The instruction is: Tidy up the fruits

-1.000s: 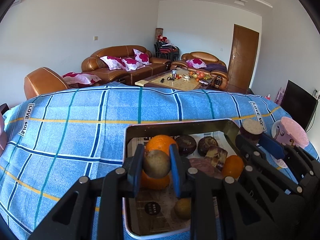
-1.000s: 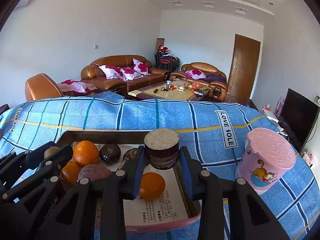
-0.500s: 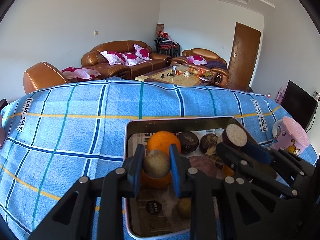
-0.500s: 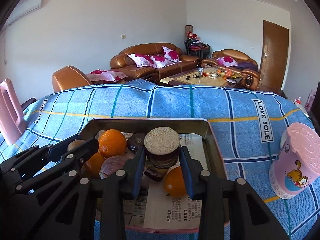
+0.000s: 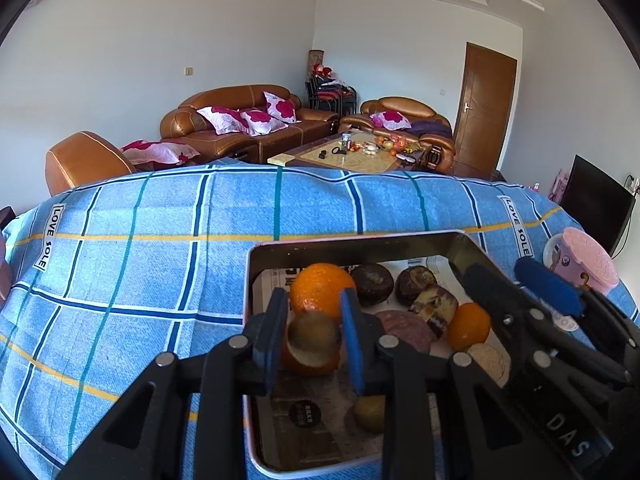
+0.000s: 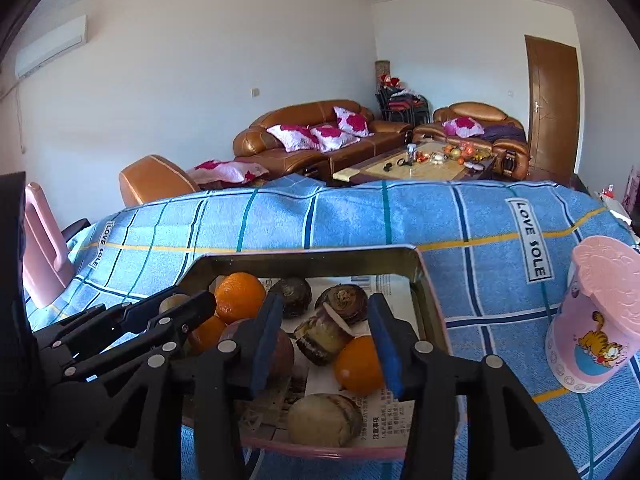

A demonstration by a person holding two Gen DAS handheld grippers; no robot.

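Note:
A metal tray [image 5: 352, 240] [image 6: 312, 256] lined with newspaper sits on the blue checked cloth and holds oranges [image 5: 322, 288] [image 6: 358, 364] and dark brown fruits [image 5: 372, 284]. My left gripper [image 5: 313, 338] hangs over the tray's left part. Its jaws are opening, with a round brown fruit [image 5: 314, 332] still touching both pads above another orange. My right gripper [image 6: 325, 344] [image 5: 500, 272] is over the tray's right part, its jaws opening wide with nothing gripped. A pale-topped cut piece [image 6: 324, 420] [image 5: 488, 360] lies in the tray below it.
A pink cup with a cartoon cat [image 6: 596, 320] [image 5: 584, 268] stands on the cloth right of the tray. A pink object [image 6: 40, 248] rises at the far left edge. Another small brown fruit [image 5: 370, 414] lies near the tray's front. Sofas and a coffee table are beyond.
My right gripper opened and let go of the cut piece, which dropped into the tray's front. It also tipped further down over the tray. My left gripper stayed put with the brown fruit.

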